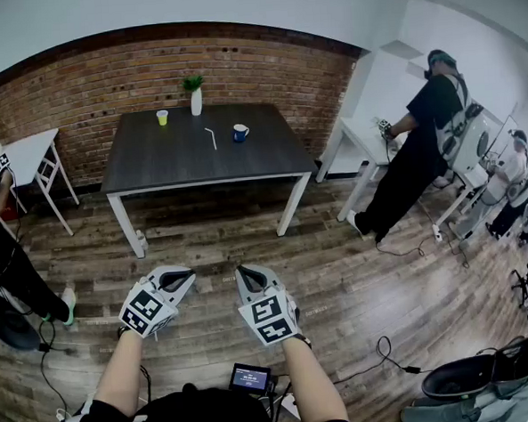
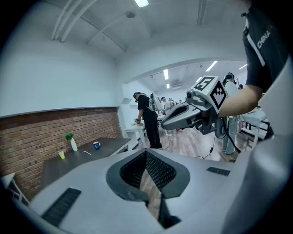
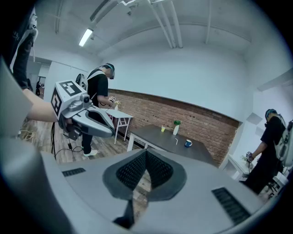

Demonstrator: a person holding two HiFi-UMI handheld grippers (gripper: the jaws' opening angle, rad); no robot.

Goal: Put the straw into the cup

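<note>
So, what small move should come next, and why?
Probably walk toward the table, because the left tool and right tool are both shut, empty and held above the floor, far from the straw lying on that table.

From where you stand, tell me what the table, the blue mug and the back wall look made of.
Table: dark matte top, probably laminate or painted wood, no grain showing; white legs, perhaps painted metal.
Blue mug: likely glazed ceramic, judging by its handle and pale inside; too small to be sure.
Back wall: bare red brick, mortar lines visible.
</note>
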